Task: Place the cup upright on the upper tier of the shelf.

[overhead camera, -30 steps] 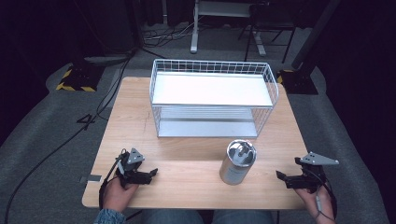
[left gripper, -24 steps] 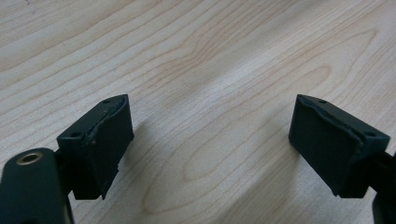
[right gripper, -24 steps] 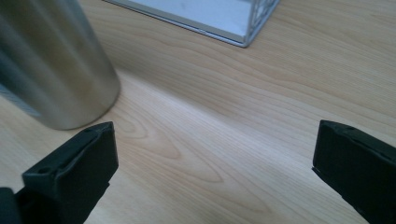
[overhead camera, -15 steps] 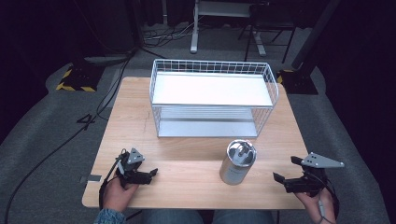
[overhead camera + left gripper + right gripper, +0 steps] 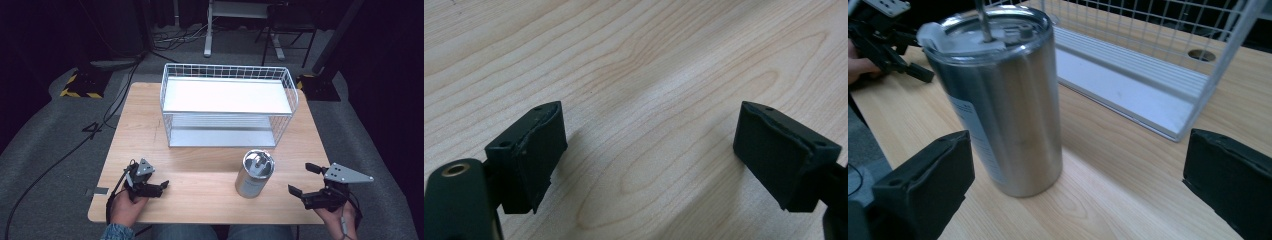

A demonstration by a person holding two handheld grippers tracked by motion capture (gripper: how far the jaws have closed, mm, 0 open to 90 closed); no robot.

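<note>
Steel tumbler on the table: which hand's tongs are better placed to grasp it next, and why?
Right. The right tongs are open, facing the steel tumbler close by; the left tongs lie farther off.

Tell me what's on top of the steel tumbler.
A clear lid with a straw covers the steel tumbler. Whatever is inside stays hidden by the metal wall.

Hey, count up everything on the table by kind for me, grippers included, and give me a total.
Steel tumbler: 1
Wire rack: 1
Grippers: 2, the left gripper and the right gripper, both open and holding nothing
Total: 4
</note>
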